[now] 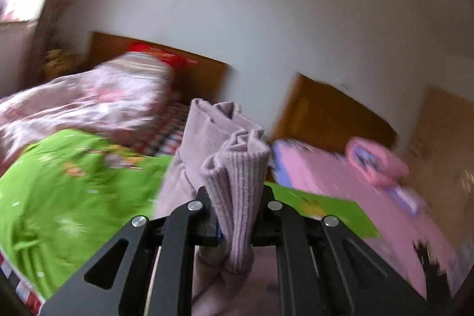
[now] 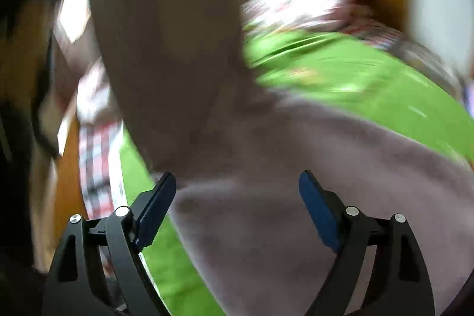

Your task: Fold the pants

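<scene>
Pale mauve ribbed pants (image 1: 234, 168) stick up bunched from my left gripper (image 1: 237, 197), which is shut on their cuffs and held above the bed. More of the fabric hangs down below the fingers. In the blurred right wrist view the same pants (image 2: 266, 197) spread over the green bedspread (image 2: 370, 73) and rise as a hanging length at upper left. My right gripper (image 2: 237, 185) stands open over that cloth, its blue pads (image 2: 317, 209) wide apart and not pressing on it.
The bed carries a green sheet (image 1: 59, 197), a pink floral quilt (image 1: 89, 102) and a red pillow against a wooden headboard (image 1: 204, 73). A pink mat (image 1: 340, 176) with a pink object lies to the right. A wooden bed edge (image 2: 68, 168) shows at left.
</scene>
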A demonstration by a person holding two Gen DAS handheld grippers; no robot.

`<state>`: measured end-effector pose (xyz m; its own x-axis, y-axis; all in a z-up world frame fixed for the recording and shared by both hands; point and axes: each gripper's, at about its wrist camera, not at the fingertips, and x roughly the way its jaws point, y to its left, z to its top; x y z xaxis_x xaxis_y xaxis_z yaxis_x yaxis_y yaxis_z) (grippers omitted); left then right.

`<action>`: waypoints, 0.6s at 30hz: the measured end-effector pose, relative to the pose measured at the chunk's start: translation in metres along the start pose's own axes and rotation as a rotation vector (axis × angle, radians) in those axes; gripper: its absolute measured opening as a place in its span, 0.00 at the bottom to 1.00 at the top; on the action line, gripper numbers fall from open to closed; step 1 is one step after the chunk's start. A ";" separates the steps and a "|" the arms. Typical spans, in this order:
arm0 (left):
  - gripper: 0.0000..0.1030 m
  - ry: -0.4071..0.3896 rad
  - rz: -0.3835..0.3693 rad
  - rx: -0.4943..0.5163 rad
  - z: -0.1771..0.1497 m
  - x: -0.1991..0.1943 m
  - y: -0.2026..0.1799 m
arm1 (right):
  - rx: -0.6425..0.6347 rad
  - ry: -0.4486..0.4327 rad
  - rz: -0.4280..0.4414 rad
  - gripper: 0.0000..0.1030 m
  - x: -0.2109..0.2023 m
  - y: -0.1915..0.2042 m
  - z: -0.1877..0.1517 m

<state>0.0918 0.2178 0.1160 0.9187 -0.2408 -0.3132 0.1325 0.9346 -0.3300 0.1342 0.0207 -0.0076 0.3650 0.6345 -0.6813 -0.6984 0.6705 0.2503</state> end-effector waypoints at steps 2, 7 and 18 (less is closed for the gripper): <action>0.11 0.082 -0.090 0.051 -0.021 0.028 -0.050 | 0.202 -0.122 -0.044 0.82 -0.054 -0.057 -0.014; 0.41 0.407 -0.265 0.138 -0.123 0.120 -0.136 | 0.590 -0.322 -0.163 0.82 -0.161 -0.161 -0.078; 0.86 0.345 -0.256 -0.052 -0.130 0.072 -0.060 | 0.696 -0.209 0.044 0.82 -0.153 -0.156 -0.125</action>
<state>0.1014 0.1099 -0.0026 0.6792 -0.5450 -0.4917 0.3134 0.8210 -0.4772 0.1104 -0.2290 -0.0284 0.5040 0.6802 -0.5322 -0.1871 0.6876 0.7016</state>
